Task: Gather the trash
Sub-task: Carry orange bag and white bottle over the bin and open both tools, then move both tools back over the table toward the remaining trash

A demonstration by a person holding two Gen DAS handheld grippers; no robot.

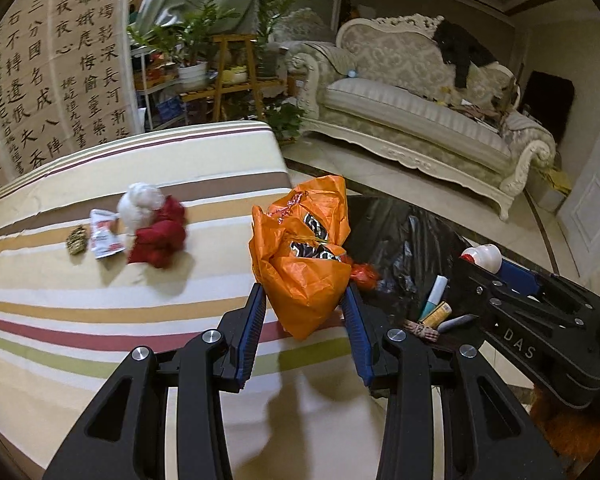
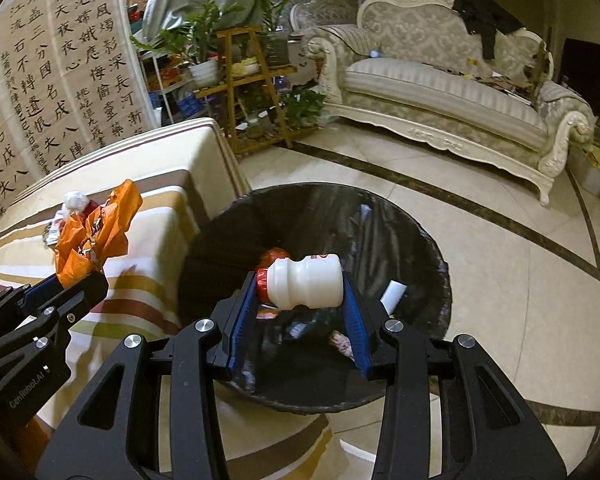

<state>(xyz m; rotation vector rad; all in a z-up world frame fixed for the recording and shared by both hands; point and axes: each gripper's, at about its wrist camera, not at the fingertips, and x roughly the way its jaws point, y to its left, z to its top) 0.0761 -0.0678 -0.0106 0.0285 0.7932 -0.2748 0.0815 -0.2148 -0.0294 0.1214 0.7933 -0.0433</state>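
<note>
Between the blue pads of the left gripper a crumpled orange plastic bag is pinched, held above the edge of the striped tablecloth. Across the right gripper a white drink bottle with a red cap is clamped sideways, right over the black-lined trash bin, where scraps already lie. Farther back on the cloth, a white wad, a red wad and a torn wrapper are left. Beyond, open tiled floor is seen up to the sofa.

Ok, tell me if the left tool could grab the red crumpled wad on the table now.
Probably not: the left tool is shut on the orange bag. The red wad lies unobstructed.
</note>
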